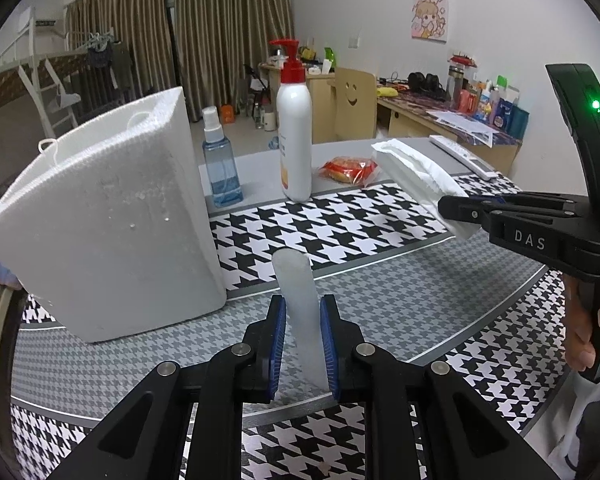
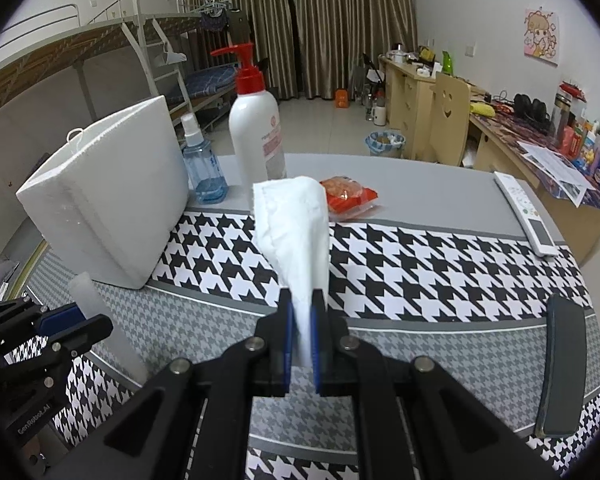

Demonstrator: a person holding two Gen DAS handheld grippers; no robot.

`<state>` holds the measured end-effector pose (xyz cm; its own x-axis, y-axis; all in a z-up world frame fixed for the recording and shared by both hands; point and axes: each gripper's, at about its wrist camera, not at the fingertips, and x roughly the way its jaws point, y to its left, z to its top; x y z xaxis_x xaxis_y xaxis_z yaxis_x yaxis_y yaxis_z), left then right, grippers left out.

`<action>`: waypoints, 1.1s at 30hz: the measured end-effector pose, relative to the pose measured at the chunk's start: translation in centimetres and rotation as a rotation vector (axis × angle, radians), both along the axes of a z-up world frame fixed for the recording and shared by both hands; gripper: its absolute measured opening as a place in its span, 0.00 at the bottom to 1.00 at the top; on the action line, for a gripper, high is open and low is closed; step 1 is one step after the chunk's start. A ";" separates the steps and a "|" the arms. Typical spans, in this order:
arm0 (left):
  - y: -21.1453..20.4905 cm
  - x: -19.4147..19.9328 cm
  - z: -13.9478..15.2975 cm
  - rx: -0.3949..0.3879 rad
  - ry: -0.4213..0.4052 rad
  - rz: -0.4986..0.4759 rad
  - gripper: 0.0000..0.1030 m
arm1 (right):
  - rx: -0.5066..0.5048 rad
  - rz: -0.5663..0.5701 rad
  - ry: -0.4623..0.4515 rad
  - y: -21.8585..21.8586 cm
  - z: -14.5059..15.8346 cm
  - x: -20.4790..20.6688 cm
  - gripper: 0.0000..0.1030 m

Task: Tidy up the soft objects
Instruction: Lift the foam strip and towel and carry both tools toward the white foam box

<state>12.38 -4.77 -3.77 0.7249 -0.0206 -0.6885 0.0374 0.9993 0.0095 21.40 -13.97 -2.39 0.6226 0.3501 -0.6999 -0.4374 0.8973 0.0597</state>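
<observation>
A translucent white soft tube (image 1: 294, 280) stands up between the blue pads of my left gripper (image 1: 303, 310), which is shut on its lower part above the houndstooth mat. A white folded tissue wad (image 2: 292, 224) sticks up from my right gripper (image 2: 304, 300), shut on its narrow lower end. In the left wrist view the right gripper (image 1: 456, 208) comes in from the right with the tissue wad (image 1: 416, 168) held above the mat. In the right wrist view the left gripper (image 2: 88, 320) and its tube (image 2: 88, 292) sit at the lower left. A white foam box (image 1: 100, 220) stands at the left.
Behind the mat stand a white pump bottle (image 1: 295, 128) with a red top and a blue spray bottle (image 1: 220, 160). A red snack packet (image 1: 350, 168) and a white remote (image 1: 462, 156) lie on the grey table. A dark flat object (image 2: 562, 364) lies at the right edge.
</observation>
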 end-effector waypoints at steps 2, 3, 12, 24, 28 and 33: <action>0.0 -0.1 0.3 0.003 -0.008 -0.001 0.16 | -0.003 0.003 -0.009 0.1 0.2 -0.2 0.10; 0.0 -0.2 0.4 0.004 -0.012 -0.002 0.16 | -0.002 0.005 -0.013 0.1 0.3 -0.4 0.10; 0.4 -1.1 1.7 0.011 -0.056 0.002 0.15 | -0.001 0.013 -0.054 0.6 1.5 -1.5 0.10; 0.7 -1.8 1.8 0.005 -0.064 -0.006 0.14 | 0.004 0.029 -0.081 0.9 2.2 -2.5 0.10; 1.1 -2.2 1.4 0.027 -0.049 -0.018 0.14 | 0.000 0.039 -0.091 1.1 2.1 -2.9 0.10; 2.1 -2.2 0.7 0.015 -0.021 0.009 0.16 | 0.003 0.049 -0.090 1.3 2.0 -3.1 0.10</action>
<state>10.15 -2.70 -3.06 0.7394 -0.0040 -0.6733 0.0280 0.9993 0.0249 18.33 -12.63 -0.40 0.6650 0.3834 -0.6409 -0.4845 0.8746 0.0205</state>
